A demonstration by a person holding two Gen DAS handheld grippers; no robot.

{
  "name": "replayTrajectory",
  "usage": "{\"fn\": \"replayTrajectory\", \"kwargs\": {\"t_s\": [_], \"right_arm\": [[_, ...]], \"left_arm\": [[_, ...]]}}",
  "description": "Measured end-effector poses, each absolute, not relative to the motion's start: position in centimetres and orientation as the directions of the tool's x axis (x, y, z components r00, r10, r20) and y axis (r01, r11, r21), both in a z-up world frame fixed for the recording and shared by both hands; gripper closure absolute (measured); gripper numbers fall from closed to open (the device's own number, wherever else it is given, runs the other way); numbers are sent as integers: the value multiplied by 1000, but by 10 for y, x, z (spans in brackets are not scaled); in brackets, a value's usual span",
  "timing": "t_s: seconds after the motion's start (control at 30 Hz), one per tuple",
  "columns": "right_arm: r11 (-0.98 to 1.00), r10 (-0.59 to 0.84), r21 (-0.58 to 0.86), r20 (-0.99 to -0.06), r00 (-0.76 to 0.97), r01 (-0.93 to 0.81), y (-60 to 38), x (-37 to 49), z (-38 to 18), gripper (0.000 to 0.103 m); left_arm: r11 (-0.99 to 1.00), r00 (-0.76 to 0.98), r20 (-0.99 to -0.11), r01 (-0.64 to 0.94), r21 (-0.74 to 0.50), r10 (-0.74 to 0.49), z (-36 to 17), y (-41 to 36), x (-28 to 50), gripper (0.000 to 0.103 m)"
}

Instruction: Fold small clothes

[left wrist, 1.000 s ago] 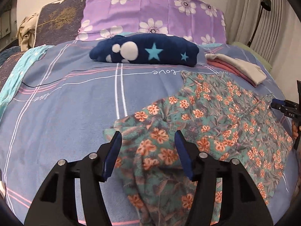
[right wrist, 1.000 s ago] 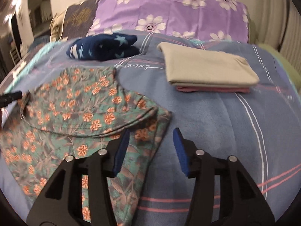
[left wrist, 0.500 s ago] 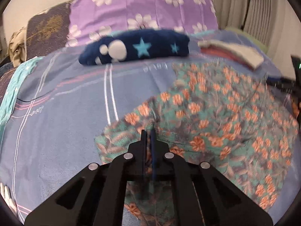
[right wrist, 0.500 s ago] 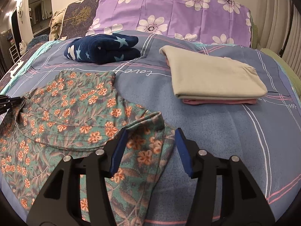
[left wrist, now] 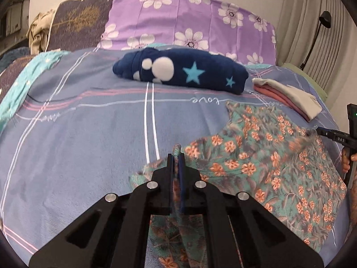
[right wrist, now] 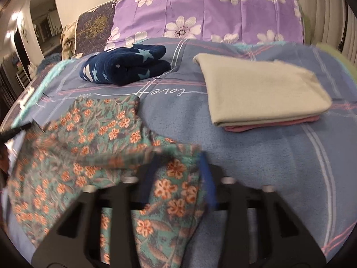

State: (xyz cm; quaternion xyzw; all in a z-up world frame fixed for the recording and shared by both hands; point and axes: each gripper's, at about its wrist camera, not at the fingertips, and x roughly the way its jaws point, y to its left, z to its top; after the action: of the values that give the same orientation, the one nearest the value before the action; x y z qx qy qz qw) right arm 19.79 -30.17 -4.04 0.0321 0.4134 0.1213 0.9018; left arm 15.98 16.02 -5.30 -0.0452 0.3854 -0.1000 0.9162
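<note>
A teal floral garment (left wrist: pixel 263 163) with orange flowers lies spread on the blue bed cover (left wrist: pixel 89 138). My left gripper (left wrist: pixel 177 158) is shut on its left edge, and a pinch of cloth sticks up between the jaws. In the right wrist view the floral garment (right wrist: pixel 100 134) lies to the left. My right gripper (right wrist: pixel 178 167) is half closed around its right corner, with cloth between the blue pads (right wrist: pixel 206 174); the view is blurred. The right gripper also shows at the far right of the left wrist view (left wrist: pixel 334 135).
A folded navy star-print fleece (left wrist: pixel 180 71) lies at the back of the bed. A folded beige cloth on a pink one (right wrist: pixel 263 93) lies at the right. Purple flowered pillows (left wrist: pixel 189 20) stand behind. The bed cover also shows in the right wrist view (right wrist: pixel 256 156).
My left gripper shut on the garment's left edge and has lifted it a little. My right gripper moved forward over the right corner and its jaws are narrowing on the cloth.
</note>
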Motion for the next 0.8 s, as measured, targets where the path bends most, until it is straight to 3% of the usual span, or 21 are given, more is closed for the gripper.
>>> {"fn": "replayTrajectory", "kwargs": {"t_s": [0.17, 0.3, 0.43, 0.6, 0.63, 0.67, 0.73, 0.8], "right_arm": [[954, 296, 240, -669, 681, -178, -312, 186, -27, 97], [942, 322, 276, -590, 741, -190, -317, 173, 3, 97], [952, 284, 261, -552, 784, -161, -316, 182, 27, 99], [953, 258, 289, -610, 750, -93, -322, 213, 12, 103], [949, 269, 304, -624, 734, -90, -324, 216, 6, 103], [944, 284, 319, -634, 719, -91, -325, 216, -2, 103], [942, 294, 321, -654, 697, -96, -327, 212, -15, 97], [944, 297, 315, -674, 677, -101, -328, 208, -24, 89]], "left_arm": [[967, 708, -663, 131, -217, -245, -46, 171, 154, 100], [948, 770, -574, 125, -293, -279, -19, 180, 141, 100], [962, 841, -497, 92, -257, -213, 14, 182, 143, 103], [946, 787, -563, 81, -313, -253, 7, 185, 174, 103], [950, 763, -597, 70, -304, -248, -4, 184, 177, 95], [953, 742, -623, 73, -293, -248, -13, 181, 178, 79], [962, 724, -649, 74, -262, -232, -29, 181, 172, 62], [964, 682, -690, 95, -248, -244, -47, 178, 172, 62]]}}
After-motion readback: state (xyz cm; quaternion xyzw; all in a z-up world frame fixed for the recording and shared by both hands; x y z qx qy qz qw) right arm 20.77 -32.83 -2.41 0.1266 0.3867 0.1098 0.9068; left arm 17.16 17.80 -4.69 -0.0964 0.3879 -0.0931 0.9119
